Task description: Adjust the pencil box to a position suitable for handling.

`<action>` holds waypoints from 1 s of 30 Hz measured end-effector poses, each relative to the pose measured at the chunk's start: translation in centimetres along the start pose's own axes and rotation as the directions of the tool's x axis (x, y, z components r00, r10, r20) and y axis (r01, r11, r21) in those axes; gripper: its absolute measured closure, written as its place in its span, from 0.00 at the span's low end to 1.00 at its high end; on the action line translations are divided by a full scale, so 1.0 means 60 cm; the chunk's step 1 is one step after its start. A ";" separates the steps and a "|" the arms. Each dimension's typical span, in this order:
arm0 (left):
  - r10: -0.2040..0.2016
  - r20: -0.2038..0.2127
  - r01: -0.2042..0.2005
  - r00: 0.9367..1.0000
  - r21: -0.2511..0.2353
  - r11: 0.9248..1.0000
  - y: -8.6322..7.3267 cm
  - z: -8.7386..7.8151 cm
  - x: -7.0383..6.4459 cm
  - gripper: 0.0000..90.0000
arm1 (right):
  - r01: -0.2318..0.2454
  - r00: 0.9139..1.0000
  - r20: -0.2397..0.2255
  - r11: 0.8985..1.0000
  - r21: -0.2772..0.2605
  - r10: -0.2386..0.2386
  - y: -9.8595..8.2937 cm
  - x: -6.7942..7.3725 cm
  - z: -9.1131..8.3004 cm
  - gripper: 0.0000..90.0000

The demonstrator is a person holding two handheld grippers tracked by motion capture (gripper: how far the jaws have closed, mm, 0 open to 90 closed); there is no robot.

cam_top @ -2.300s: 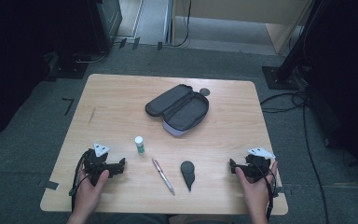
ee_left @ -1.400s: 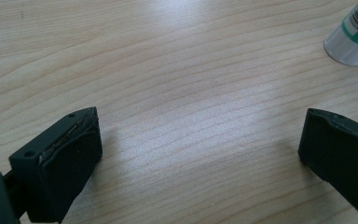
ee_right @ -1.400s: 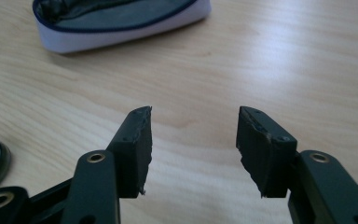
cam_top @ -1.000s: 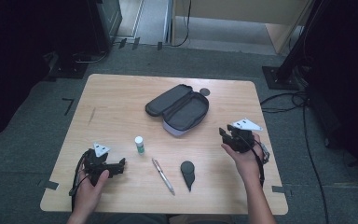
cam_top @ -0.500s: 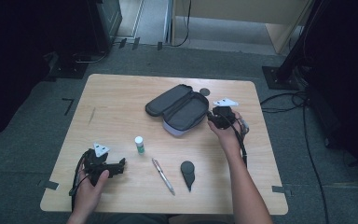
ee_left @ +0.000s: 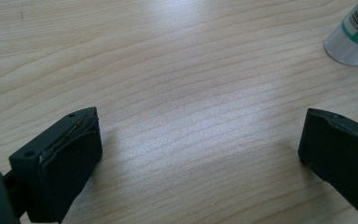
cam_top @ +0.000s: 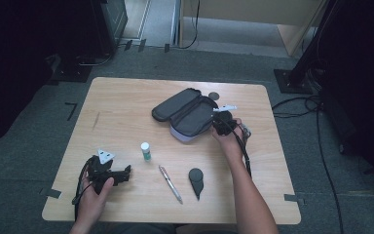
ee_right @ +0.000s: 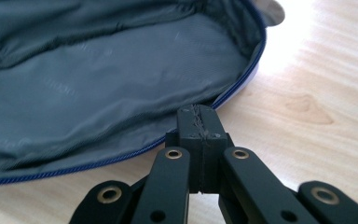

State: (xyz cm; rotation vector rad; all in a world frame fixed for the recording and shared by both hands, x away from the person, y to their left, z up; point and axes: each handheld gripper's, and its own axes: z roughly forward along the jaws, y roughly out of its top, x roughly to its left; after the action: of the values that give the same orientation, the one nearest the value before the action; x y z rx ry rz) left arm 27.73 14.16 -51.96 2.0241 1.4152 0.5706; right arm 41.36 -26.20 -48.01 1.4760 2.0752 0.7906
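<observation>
An open dark grey pouch [cam_top: 187,114] with a blue-edged rim lies at the table's far middle; its grey lining [ee_right: 98,88] spreads in front of my right gripper. My right gripper [cam_top: 218,125] sits at the pouch's right rim, jaws pressed together, its tip [ee_right: 200,121] touching the blue edge with nothing seen between the pads. My left gripper [cam_top: 126,171] rests near the front left, open [ee_left: 200,149] over bare wood. A white and green tube [cam_top: 146,151] stands to its right, and its base [ee_left: 354,37] is ahead of the left jaws.
A silver pen [cam_top: 170,184] and a flat black teardrop-shaped piece [cam_top: 196,179] lie near the table's [cam_top: 121,107] front middle. A small dark disc [cam_top: 214,95] sits behind the pouch. Cables run on the floor at the right.
My right gripper has travelled from the front right corner forward and left to the pouch's right rim. The left gripper has stayed put.
</observation>
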 end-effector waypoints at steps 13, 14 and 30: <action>0.005 0.002 -0.005 1.000 0.003 1.000 0.000 0.000 0.000 0.00 | 0.021 0.998 -0.051 1.000 0.021 -0.020 -0.031 0.053 -0.021 1.00; 0.004 0.002 -0.004 1.000 0.002 1.000 0.000 0.000 0.000 0.00 | 0.032 0.998 -0.059 0.999 0.020 -0.031 -0.033 0.057 -0.022 1.00; 0.005 0.002 -0.005 1.000 0.003 1.000 0.000 0.000 0.000 0.00 | 0.147 0.979 -0.153 0.987 0.066 -0.136 -0.051 0.104 -0.007 1.00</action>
State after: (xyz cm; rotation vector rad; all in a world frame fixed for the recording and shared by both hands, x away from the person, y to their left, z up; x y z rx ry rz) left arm 27.72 14.18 -51.94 2.0304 1.4111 0.5691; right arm 37.05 -21.14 -50.11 1.3262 2.3164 0.7931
